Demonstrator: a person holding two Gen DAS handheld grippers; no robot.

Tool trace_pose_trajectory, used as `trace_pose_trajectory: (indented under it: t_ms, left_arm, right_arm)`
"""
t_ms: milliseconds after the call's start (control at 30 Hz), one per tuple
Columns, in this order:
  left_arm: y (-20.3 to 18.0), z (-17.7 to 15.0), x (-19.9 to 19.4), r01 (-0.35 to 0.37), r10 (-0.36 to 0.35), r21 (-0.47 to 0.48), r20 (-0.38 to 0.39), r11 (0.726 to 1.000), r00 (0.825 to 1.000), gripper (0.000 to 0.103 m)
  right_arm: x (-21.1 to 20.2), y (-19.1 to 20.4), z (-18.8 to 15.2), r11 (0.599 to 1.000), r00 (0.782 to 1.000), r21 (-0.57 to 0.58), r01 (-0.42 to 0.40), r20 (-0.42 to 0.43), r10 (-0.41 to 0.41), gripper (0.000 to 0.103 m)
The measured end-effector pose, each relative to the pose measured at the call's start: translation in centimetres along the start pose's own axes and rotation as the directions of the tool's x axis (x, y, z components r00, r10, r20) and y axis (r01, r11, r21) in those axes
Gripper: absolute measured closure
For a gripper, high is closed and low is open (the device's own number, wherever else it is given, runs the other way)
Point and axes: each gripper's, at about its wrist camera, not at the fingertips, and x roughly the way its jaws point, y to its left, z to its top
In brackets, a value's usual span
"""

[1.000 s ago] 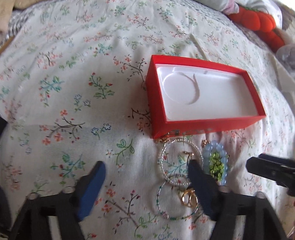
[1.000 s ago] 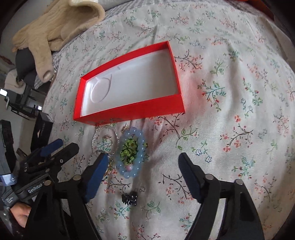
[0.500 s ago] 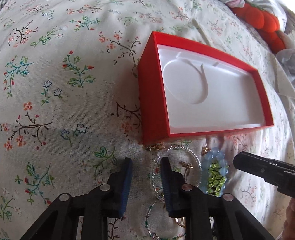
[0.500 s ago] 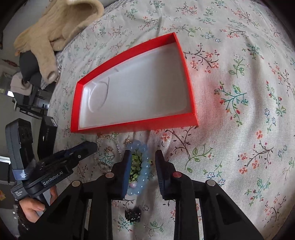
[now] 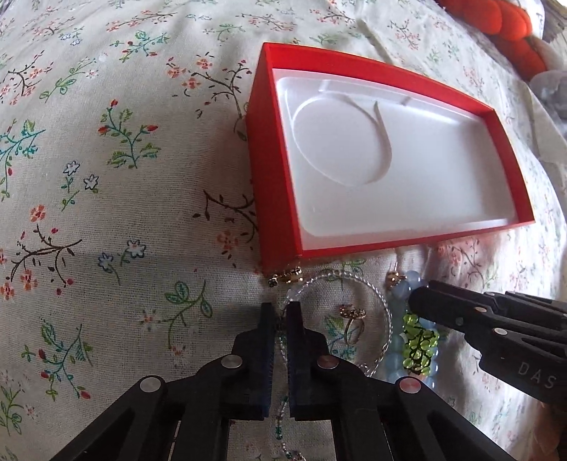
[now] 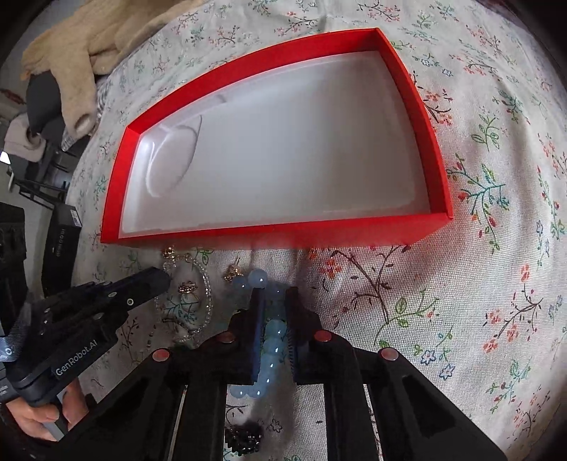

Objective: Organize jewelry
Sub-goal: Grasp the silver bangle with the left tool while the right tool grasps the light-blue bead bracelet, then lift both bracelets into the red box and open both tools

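Observation:
A red box [image 5: 273,198] with a white moulded insert lies open on the floral cloth; it also shows in the right wrist view [image 6: 269,228]. Jewelry lies just in front of it. My left gripper [image 5: 280,312] is shut on the rim of a clear beaded hoop [image 5: 384,312]. A gold ring [image 5: 352,315] lies inside the hoop. My right gripper [image 6: 273,296] is shut on a pale blue bead bracelet [image 6: 273,340], which circles a green beaded piece [image 5: 420,340]. Small gold earrings [image 5: 288,278] lie by the box's near wall.
A black beaded item [image 6: 244,438] lies under the right gripper. A beige knit garment [image 6: 78,60] and dark objects [image 6: 60,241] sit at the far left. An orange plush [image 5: 496,32] lies beyond the box.
Both grippers moved forward and down and closed: the left onto the clear beaded hoop, the right onto the blue bead bracelet.

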Motion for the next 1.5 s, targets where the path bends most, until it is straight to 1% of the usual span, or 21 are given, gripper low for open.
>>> trace_pose_trajectory:
  t_ms: [167, 300, 467, 600, 800, 967, 1167, 1267, 1333, 1400, 1500]
  left_arm:
    - [-0.7, -0.2, -0.4, -0.004, 0.004, 0.029, 0.017, 1.0, 1.0, 0.103]
    - [-1.6, -0.6, -2.1, 0.007, -0.01, 0.056, 0.057, 0.998, 0.998, 0.103]
    - [-2.6, -1.4, -5.1, 0.03, -0.04, 0.08, 0.128, 0.996, 0.991, 0.103]
    - [-2.6, -1.8, -7.5, 0.054, -0.07, 0.089, 0.178, 0.995, 0.982, 0.103]
    - [-3.4, -1.2, -10.0, 0.072, -0.094, 0.096, 0.244, 0.993, 0.965, 0.103]
    - [-3.4, -0.5, -11.3, 0.107, -0.127, 0.084, 0.29, 0.991, 0.949, 0.103]
    - [-4.7, 1.0, -11.3, 0.16, -0.181, 0.092, 0.329, 0.983, 0.927, 0.103]
    - [-5.1, 2.1, -10.4, 0.192, -0.21, 0.086, 0.342, 0.978, 0.916, 0.103]
    - [-4.8, 2.8, -9.5, 0.208, -0.219, 0.07, 0.346, 0.976, 0.912, 0.103]
    - [-4.4, 3.3, -8.5, 0.195, -0.201, 0.052, 0.344, 0.979, 0.917, 0.103]
    - [-3.3, 3.7, -7.2, 0.128, -0.129, 0.025, 0.335, 0.991, 0.933, 0.103]
  right_arm:
    - [-0.4, 0.1, -0.2, 1.0, 1.0, -0.004, -0.009, 0.002, 0.009, 0.091]
    - [-1.6, 0.4, -0.7, 1.0, 1.0, -0.008, -0.016, 0.018, 0.016, 0.091]
    - [-4.6, 1.2, -1.5, 0.999, 0.996, -0.032, -0.031, 0.083, 0.033, 0.091]
    - [-7.0, 2.0, -2.0, 0.998, 0.99, -0.045, -0.042, 0.135, 0.047, 0.091]
    - [-10.5, 3.1, -2.7, 0.995, 0.972, -0.08, -0.056, 0.223, 0.072, 0.091]
    - [-13.5, 3.4, -2.7, 0.994, 0.948, -0.087, -0.069, 0.304, 0.092, 0.091]
    - [-15.5, 2.6, -1.4, 0.996, 0.92, -0.054, -0.068, 0.383, 0.083, 0.091]
    - [-16.0, 2.2, -0.7, 0.998, 0.907, -0.037, -0.051, 0.418, 0.062, 0.091]
    - [-16.0, 1.9, -0.1, 0.999, 0.9, -0.026, -0.04, 0.432, 0.047, 0.091]
    - [-15.7, 1.6, 0.6, 0.999, 0.898, -0.015, -0.033, 0.439, 0.036, 0.091]
    - [-15.0, 1.3, 1.4, 1.0, 0.899, -0.008, -0.024, 0.436, 0.025, 0.091]
